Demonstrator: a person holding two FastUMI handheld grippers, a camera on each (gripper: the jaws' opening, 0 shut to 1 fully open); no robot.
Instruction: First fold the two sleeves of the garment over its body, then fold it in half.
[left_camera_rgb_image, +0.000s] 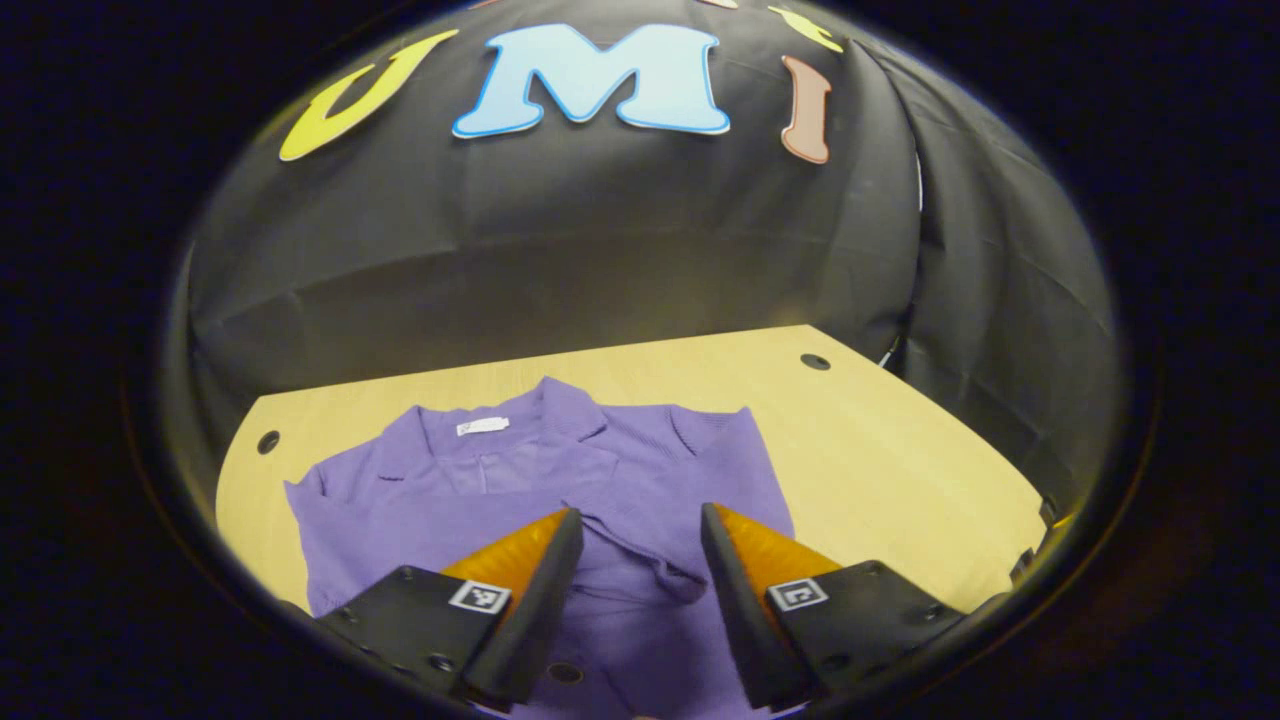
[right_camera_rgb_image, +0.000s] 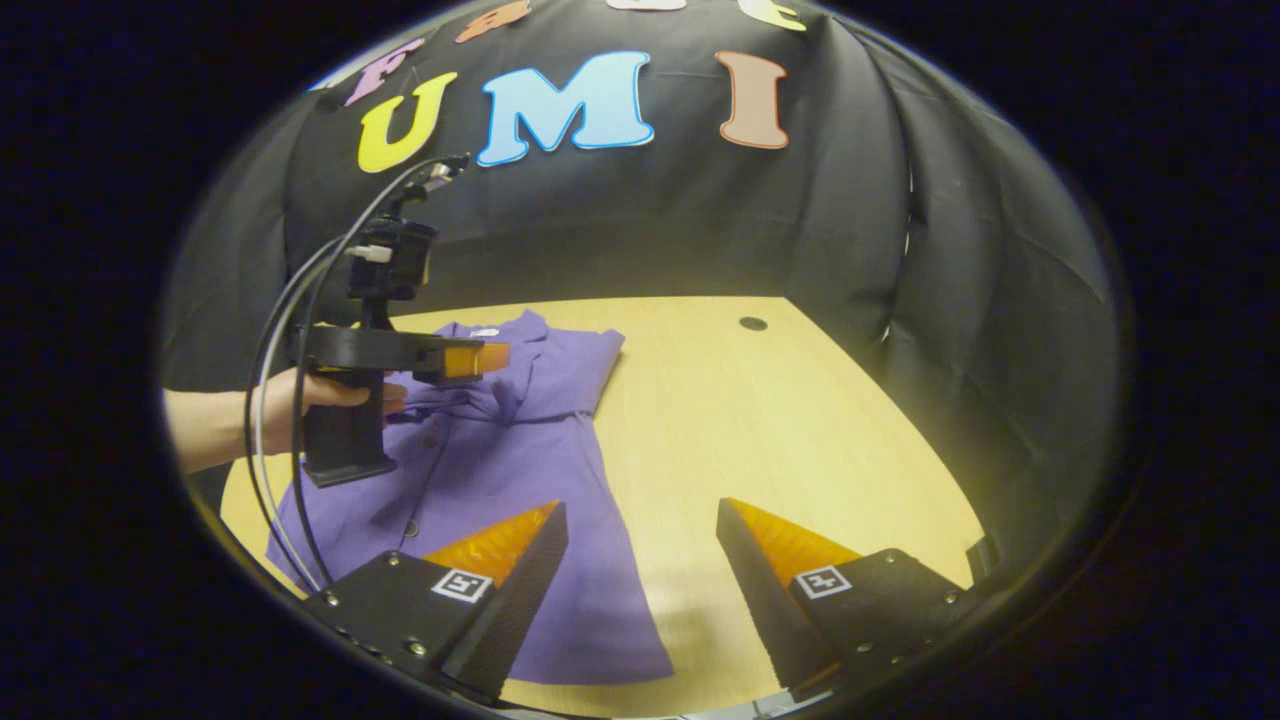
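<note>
Nearest to you in the left gripper view, your left gripper (left_camera_rgb_image: 640, 525) hangs with its two wedge-shaped fingers spread apart, nothing between them, above the purple knit polo shirt (left_camera_rgb_image: 500, 500). The fabric under the tips is soft and finely ribbed, rucked into a loose ridge of folds where one sleeve (left_camera_rgb_image: 640, 560) lies over the body. A dark button (left_camera_rgb_image: 565, 672) sits on the cloth low between the fingers.

In the right gripper view, your right gripper (right_camera_rgb_image: 640, 525) is also spread wide and holds nothing; its left fingertip is over the shirt's lower edge, its right one over bare tabletop.

The shirt (right_camera_rgb_image: 520, 480) lies flat on the pale wooden table (right_camera_rgb_image: 780, 440), a smooth light-grained top with a curved near edge and small round dark holes (right_camera_rgb_image: 752, 323) near the far corners. Its long axis runs from you toward the booth wall: the hem is nearest, the pointed collar (left_camera_rgb_image: 560, 405) with its small white label (left_camera_rgb_image: 482, 426) is farthest. It sits on the table's left half as the right gripper view shows it.

Farther off in that view, your left hand (right_camera_rgb_image: 340, 392) grips the black handle of the left gripper (right_camera_rgb_image: 480, 358), level over the shirt's chest, with black cables (right_camera_rgb_image: 290, 330) looping up from it.

Behind everything hangs the creased black cloth wall (left_camera_rgb_image: 560, 250).
</note>
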